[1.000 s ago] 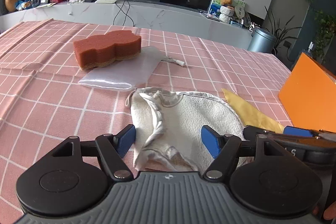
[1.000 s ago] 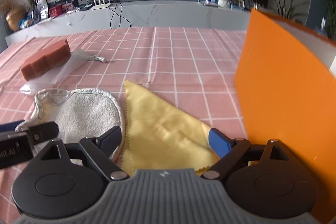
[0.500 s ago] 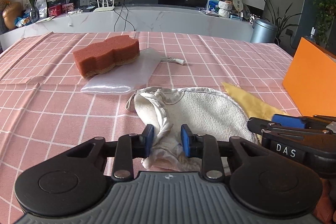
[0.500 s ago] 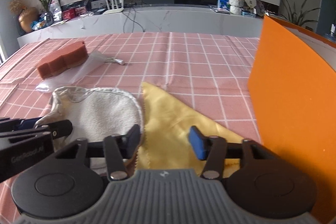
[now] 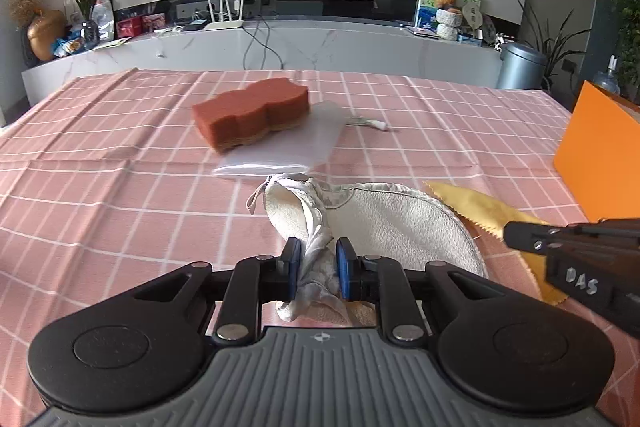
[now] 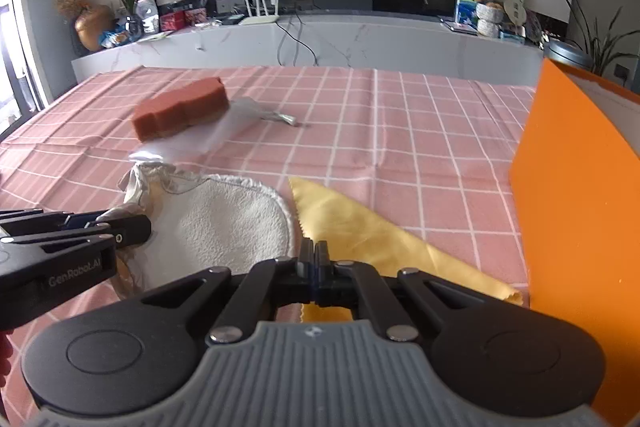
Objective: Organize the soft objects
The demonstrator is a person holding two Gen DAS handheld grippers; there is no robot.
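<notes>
A white terry cloth (image 5: 400, 223) (image 6: 224, 223) lies on the pink checked tablecloth (image 5: 100, 207), its left edge bunched up. My left gripper (image 5: 316, 263) (image 6: 120, 227) is shut on that bunched edge, which stands pinched between the blue pads. To its right a thin yellow cloth (image 5: 480, 207) (image 6: 360, 227) lies mostly flat. My right gripper (image 6: 315, 253) (image 5: 508, 235) is shut, its pads meeting on the yellow cloth's zigzag left edge. A rust-red sponge (image 5: 250, 111) (image 6: 180, 111) rests farther back.
The sponge sits partly on a clear plastic bag (image 5: 296, 147) with a small cord (image 5: 372, 123) beside it. An orange box wall (image 6: 580, 207) (image 5: 600, 155) stands close on the right. Beyond the table's far edge runs a low white cabinet.
Both grippers' jaws went from wide open to shut, the left onto the white cloth's bunched edge, the right onto the yellow cloth's edge. Both have also shifted a little.
</notes>
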